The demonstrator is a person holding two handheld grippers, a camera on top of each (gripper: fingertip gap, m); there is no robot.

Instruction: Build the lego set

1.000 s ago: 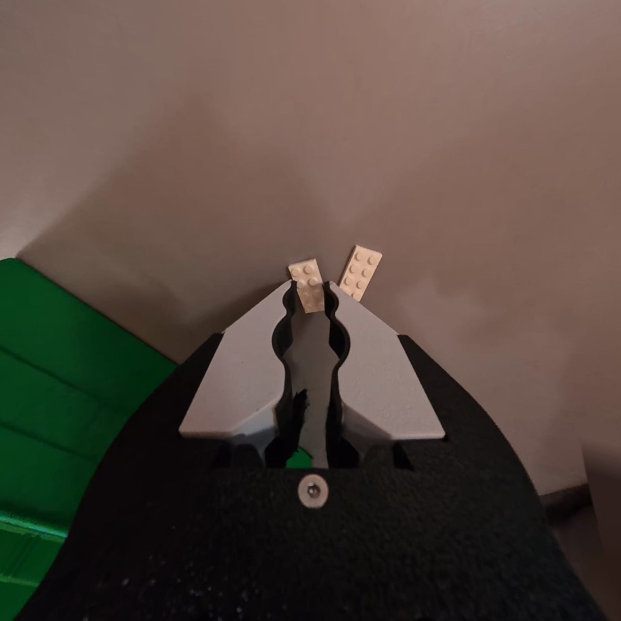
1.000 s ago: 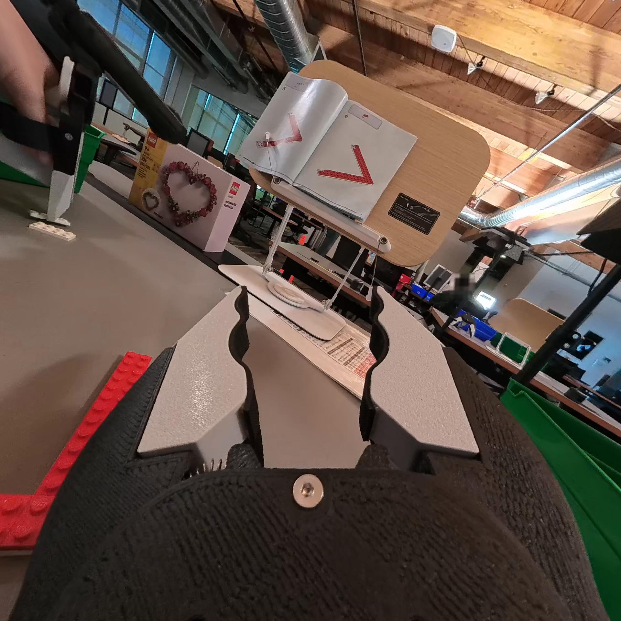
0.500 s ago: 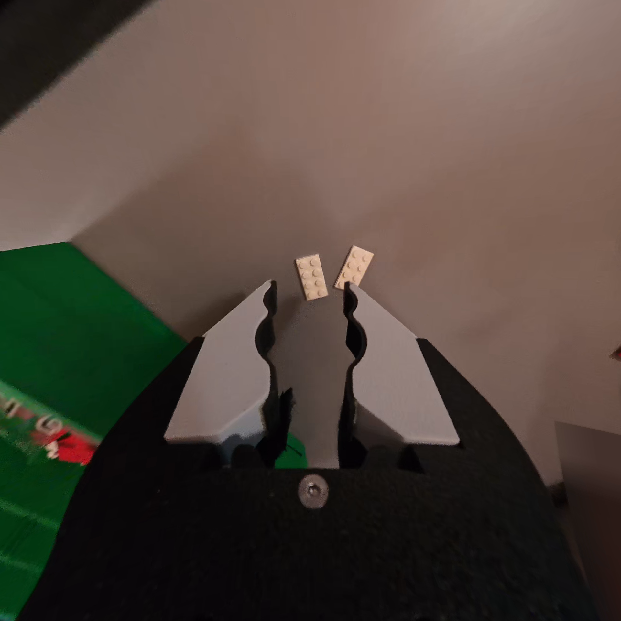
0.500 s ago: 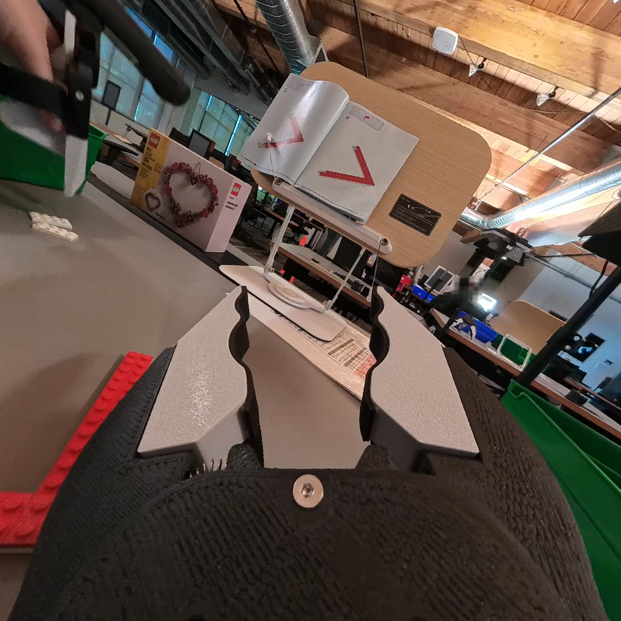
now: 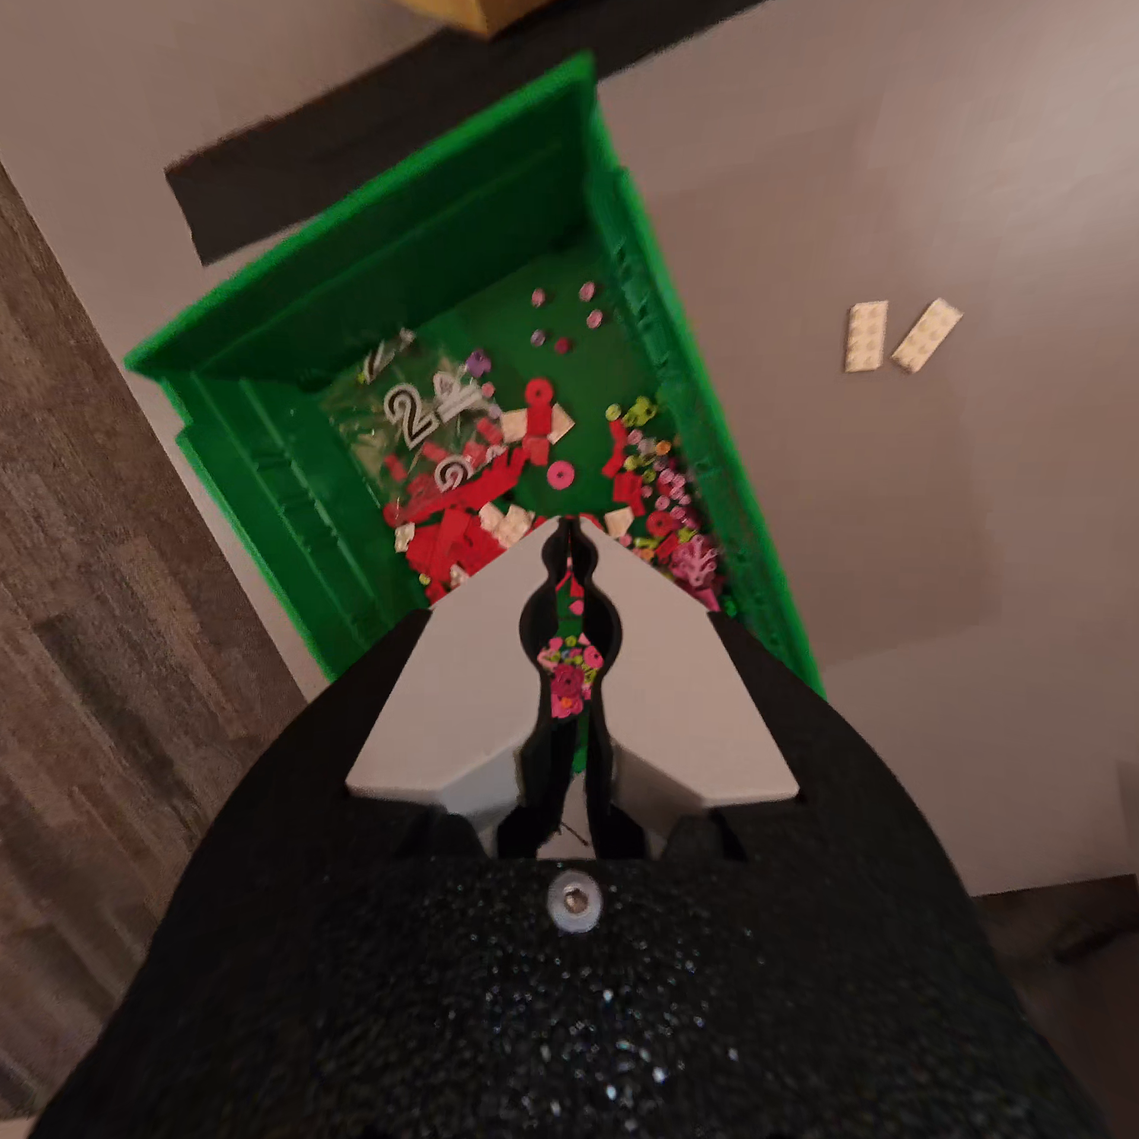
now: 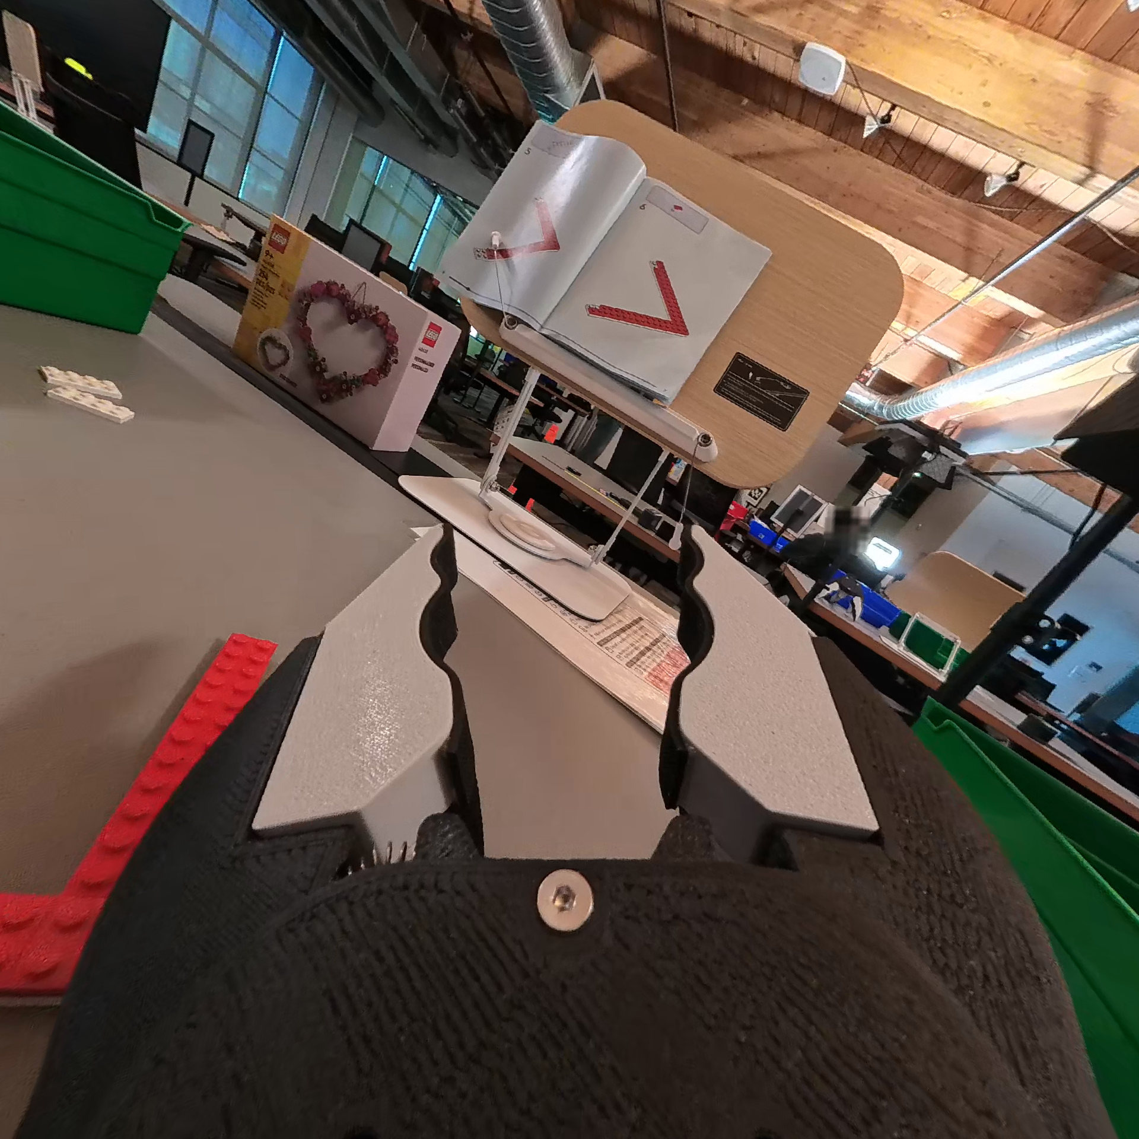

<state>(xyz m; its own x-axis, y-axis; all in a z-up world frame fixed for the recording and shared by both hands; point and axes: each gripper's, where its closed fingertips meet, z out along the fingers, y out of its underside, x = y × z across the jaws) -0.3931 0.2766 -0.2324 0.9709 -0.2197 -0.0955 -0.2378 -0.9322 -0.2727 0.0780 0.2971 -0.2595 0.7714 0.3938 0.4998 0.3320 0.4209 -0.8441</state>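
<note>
My left gripper (image 5: 568, 525) hangs above the green bin (image 5: 431, 216) of loose red, white and pink pieces. Its fingers are shut, tip to tip, with nothing between them. Two white plates (image 5: 866, 336) (image 5: 926, 334) lie side by side on the grey table to the right of the bin. They also show far left in the right wrist view (image 6: 80, 382). My right gripper (image 6: 567, 542) is open and empty, low over the table. The red V-shaped plate assembly (image 6: 185, 739) lies just left of it.
An open instruction booklet (image 6: 610, 277) rests on a wooden stand with a white base (image 6: 530, 542). A printed sheet (image 6: 622, 641) lies under it. The set's box (image 6: 345, 345) stands behind. A second green bin (image 6: 1048, 832) is at the right. The table edge and carpet floor (image 5: 92, 555) lie left of the bin. One gripper's finger ends stand about 50 cm off the other's.
My left gripper opened and left the white plate on the table next to the other one. It then rose, swung left over the green bin and shut on nothing. The right gripper stayed put.
</note>
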